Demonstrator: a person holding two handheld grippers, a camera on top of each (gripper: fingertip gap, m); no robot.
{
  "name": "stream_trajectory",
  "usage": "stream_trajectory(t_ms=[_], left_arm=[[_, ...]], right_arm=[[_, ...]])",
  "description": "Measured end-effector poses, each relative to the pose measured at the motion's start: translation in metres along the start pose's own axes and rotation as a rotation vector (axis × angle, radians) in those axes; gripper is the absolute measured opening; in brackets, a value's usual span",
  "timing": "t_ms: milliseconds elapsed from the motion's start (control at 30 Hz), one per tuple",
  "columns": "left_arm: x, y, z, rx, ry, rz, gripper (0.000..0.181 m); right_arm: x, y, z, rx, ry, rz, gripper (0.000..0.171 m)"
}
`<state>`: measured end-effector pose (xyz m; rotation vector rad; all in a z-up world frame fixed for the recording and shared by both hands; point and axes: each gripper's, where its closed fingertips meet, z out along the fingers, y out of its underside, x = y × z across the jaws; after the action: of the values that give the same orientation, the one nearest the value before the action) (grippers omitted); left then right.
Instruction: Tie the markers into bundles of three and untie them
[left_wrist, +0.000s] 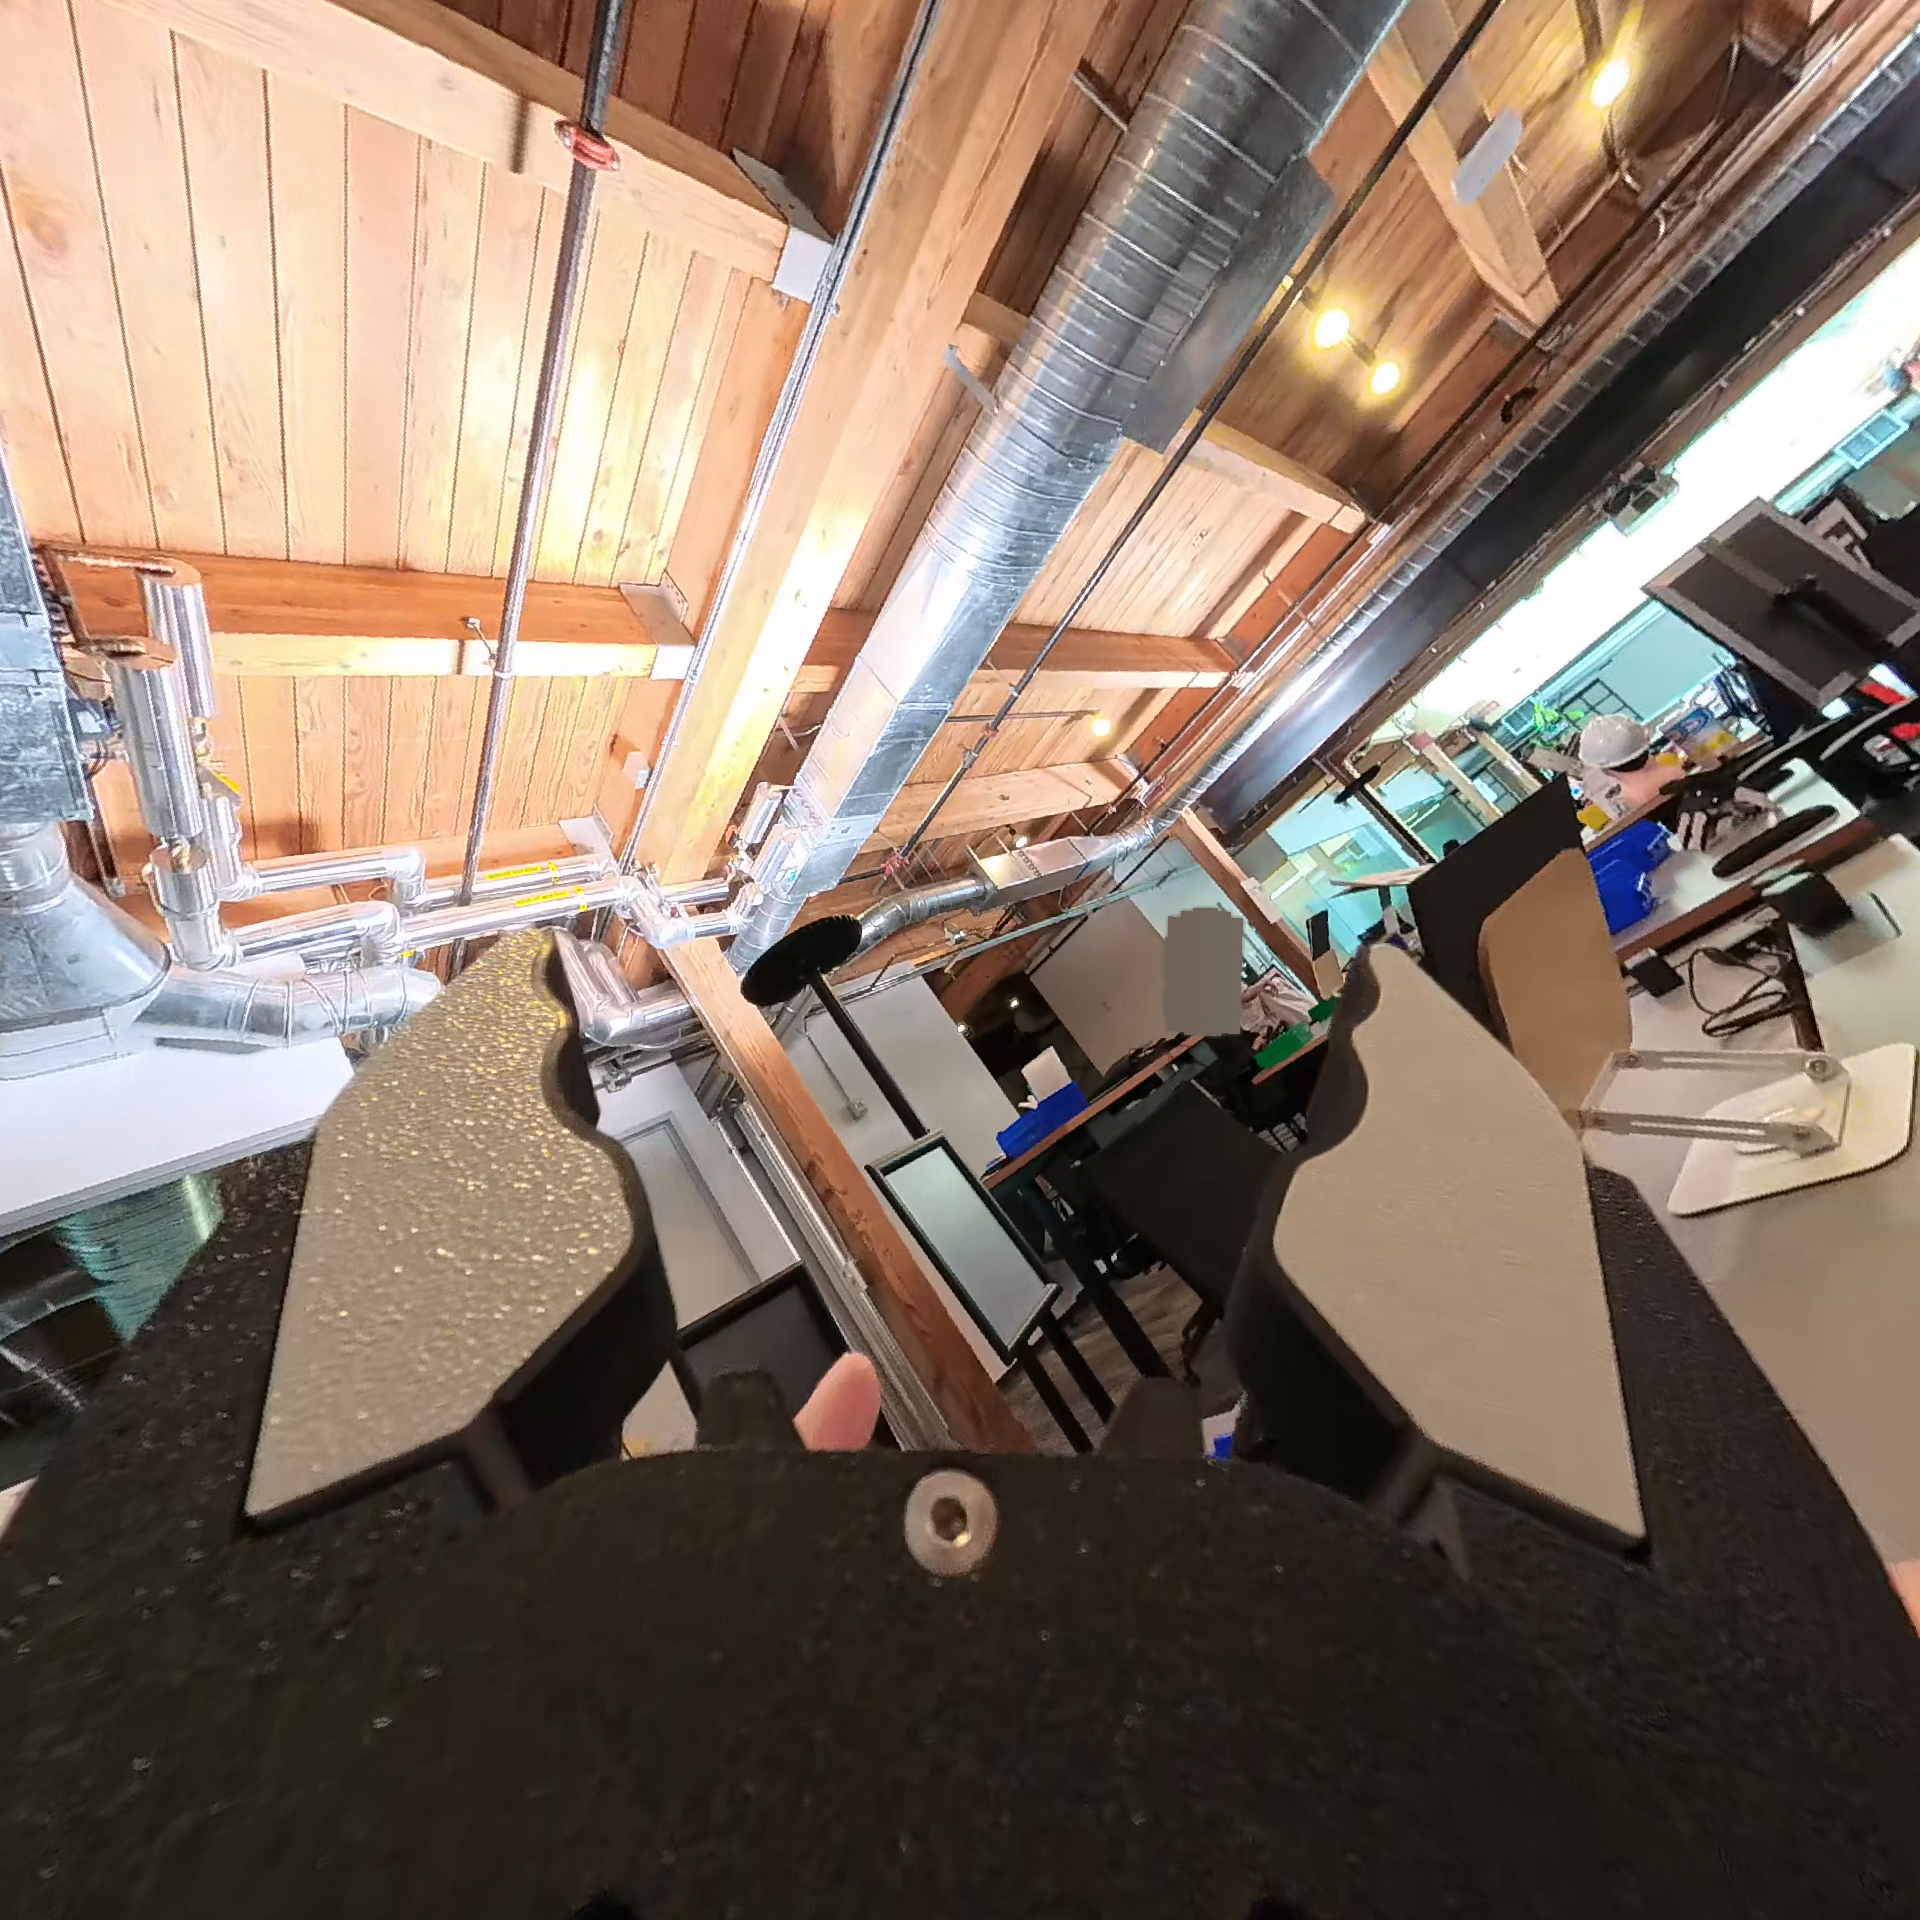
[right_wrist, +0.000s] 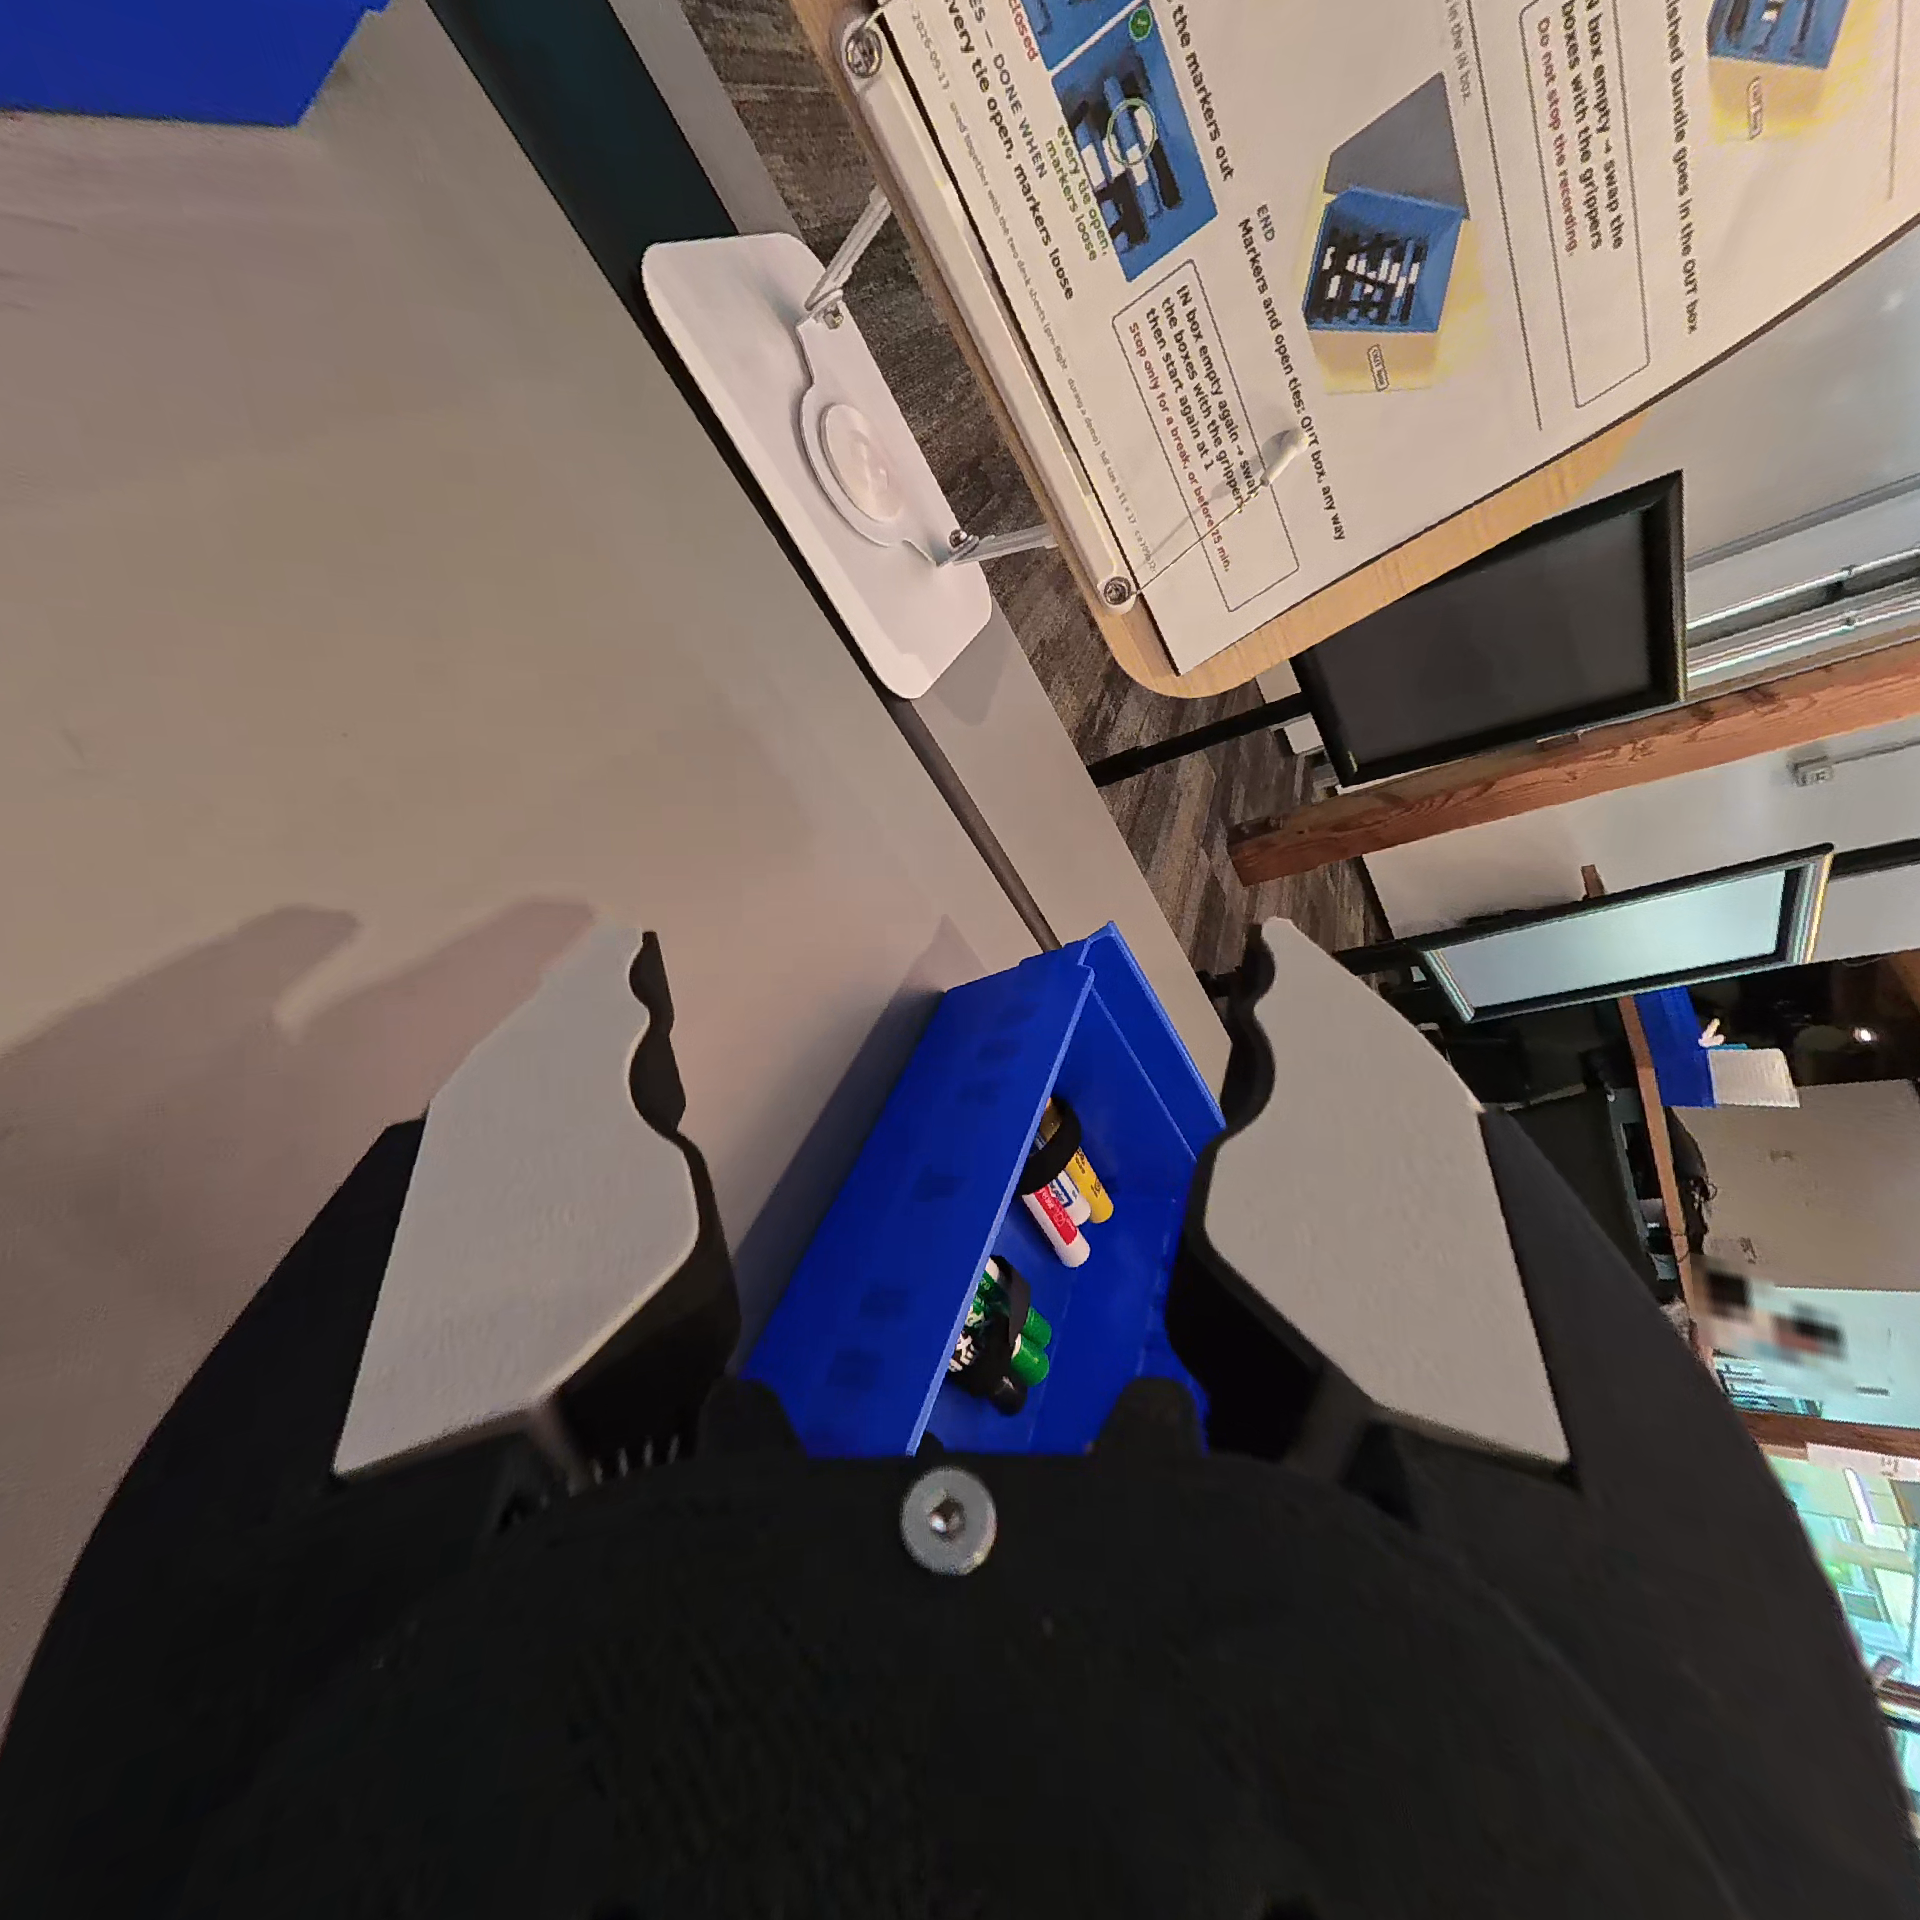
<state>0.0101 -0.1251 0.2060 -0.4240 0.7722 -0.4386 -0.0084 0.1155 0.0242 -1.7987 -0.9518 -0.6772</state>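
My right gripper (right_wrist: 951, 1023) is open and empty, held above a blue bin (right_wrist: 925, 1174) on the grey table (right_wrist: 436, 644). Inside the bin lie two marker bundles held by black ties: one with red and yellow markers (right_wrist: 1070, 1195), one with green markers (right_wrist: 1003, 1340). The bin sits between my spread fingers, below them. My left gripper (left_wrist: 951, 997) is open and empty, tilted up toward the wooden ceiling; no markers show in the left wrist view. A person's fingertip (left_wrist: 840, 1403) shows behind the left gripper's body.
A white stand base (right_wrist: 821, 457) holds a board with an instruction sheet (right_wrist: 1351, 260) at the table's far edge. The same stand (left_wrist: 1777, 1122) shows in the left wrist view. Another blue bin (right_wrist: 177, 52) is at the top left. Monitors and desks stand beyond. Some 30 cm of space lies between my two pairs of fingers.
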Motion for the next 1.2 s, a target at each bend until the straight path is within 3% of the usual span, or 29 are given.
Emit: stream_trajectory(t_ms=[400,600,733,900,1033,1200], left_arm=[[0.009,0.025,0.006,-0.059,0.029,0.023,0.133],[-0.009,-0.024,-0.001,0.059,-0.025,-0.017,0.131],[-0.027,-0.027,-0.006,0.027,-0.057,-0.008,0.131],[-0.086,0.012,-0.042,-0.150,-0.239,-0.044,0.126],[-0.157,0.055,-0.086,-0.365,-0.370,-0.122,0.112],[-0.244,0.108,-0.121,-0.745,-0.362,-0.239,0.104]], right_arm=[[-0.010,0.004,0.006,-0.005,-0.039,0.006,0.105],[-0.014,0.006,0.010,0.009,-0.063,0.036,0.105],[-0.014,0.008,0.013,0.013,-0.067,0.050,0.105],[-0.014,0.016,0.018,0.038,-0.088,0.129,0.106],[-0.001,0.038,0.024,0.049,-0.129,0.288,0.102],[0.090,0.066,0.003,0.107,0.037,0.447,0.102]])
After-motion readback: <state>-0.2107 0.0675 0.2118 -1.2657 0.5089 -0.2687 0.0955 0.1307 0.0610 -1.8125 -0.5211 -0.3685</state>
